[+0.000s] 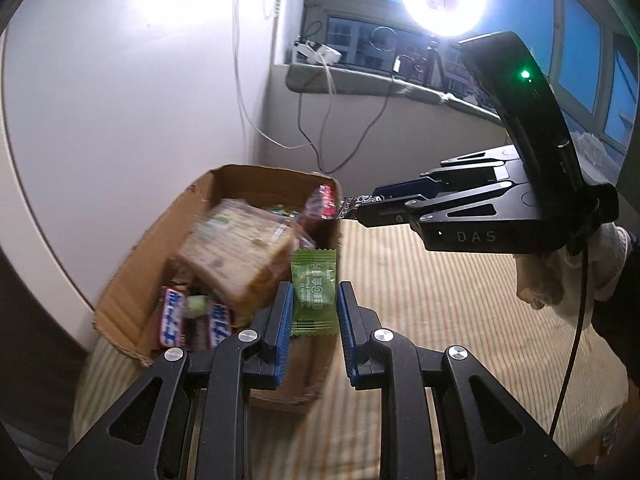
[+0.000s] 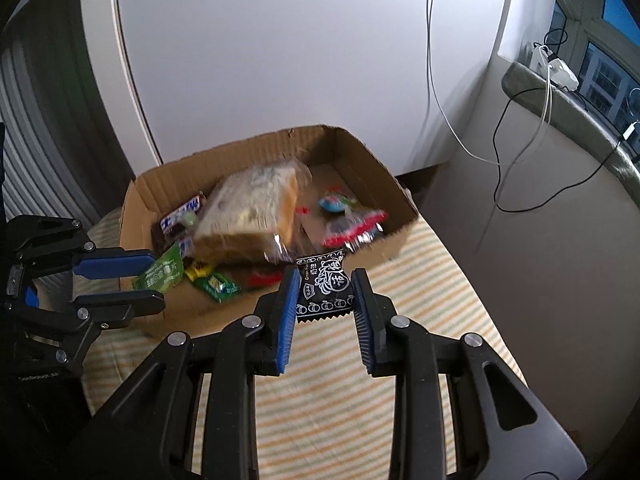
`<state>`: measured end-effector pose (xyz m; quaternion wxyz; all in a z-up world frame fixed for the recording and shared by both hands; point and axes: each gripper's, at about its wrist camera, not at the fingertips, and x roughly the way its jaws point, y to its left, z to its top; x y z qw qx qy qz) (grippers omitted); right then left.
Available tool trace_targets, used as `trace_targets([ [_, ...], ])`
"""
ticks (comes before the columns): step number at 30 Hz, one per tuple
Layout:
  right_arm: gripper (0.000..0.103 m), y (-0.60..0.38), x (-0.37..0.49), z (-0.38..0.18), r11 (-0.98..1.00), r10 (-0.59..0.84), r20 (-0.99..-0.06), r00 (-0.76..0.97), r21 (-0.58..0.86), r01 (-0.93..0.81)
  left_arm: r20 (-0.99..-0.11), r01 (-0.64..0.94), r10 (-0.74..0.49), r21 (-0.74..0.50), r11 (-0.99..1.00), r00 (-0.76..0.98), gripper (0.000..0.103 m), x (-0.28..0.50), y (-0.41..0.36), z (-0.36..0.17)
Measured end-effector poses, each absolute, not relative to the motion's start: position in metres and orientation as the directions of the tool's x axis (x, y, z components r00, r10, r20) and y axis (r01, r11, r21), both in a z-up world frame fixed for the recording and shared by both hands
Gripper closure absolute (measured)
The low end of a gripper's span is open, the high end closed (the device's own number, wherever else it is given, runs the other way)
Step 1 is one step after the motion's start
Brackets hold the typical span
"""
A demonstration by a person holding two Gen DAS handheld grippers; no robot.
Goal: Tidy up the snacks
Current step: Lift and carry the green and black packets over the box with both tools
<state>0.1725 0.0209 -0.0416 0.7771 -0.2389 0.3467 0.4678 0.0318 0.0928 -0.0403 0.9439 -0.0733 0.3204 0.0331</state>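
- The striped cloth (image 2: 340, 392) covers the top where all the things sit
- The cardboard box (image 2: 256, 152) stands open on the cloth, close to the white wall (image 2: 280, 40)
- A big bag of bread (image 2: 256, 204) lies in the middle of the box, blurry in both views
- Chocolate bars (image 1: 196, 324) with blue and white wrappers lie in the box beside the bread
- A red snack bag (image 2: 354, 228) and some small sweets (image 2: 334, 203) lie at the other side of the box; a small green and yellow packet (image 2: 216, 284) lies near the front wall
- The left gripper (image 1: 314, 304) is clenched on a green candy packet (image 1: 314, 288), held up at the front of the box
- The right gripper (image 2: 326, 292) is clenched on a black candy packet (image 2: 324, 284) with white drawings, held just in front of the box's near wall
- A hand in a light glove (image 1: 560, 276) holds the right gripper, partly cut off at the picture's edge
- The things under the bread are hard to see
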Motion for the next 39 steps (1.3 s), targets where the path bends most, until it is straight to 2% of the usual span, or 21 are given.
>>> trace_targets([
  [11, 0.076, 0.054, 0.189, -0.042, 0.496, 0.574, -0.756, 0.315, 0.014, -0.868, -0.606, -0.185, 0.079, -0.115, 0.976, 0.792, 0.082, 0.033, 0.135, -0.039],
  [39, 0.075, 0.093, 0.202, -0.060, 0.506, 0.553, -0.776, 0.304, 0.023, -0.862, -0.630, -0.230, 0.105, -0.120, 0.966, 0.769, 0.082, 0.048, 0.158, -0.049],
])
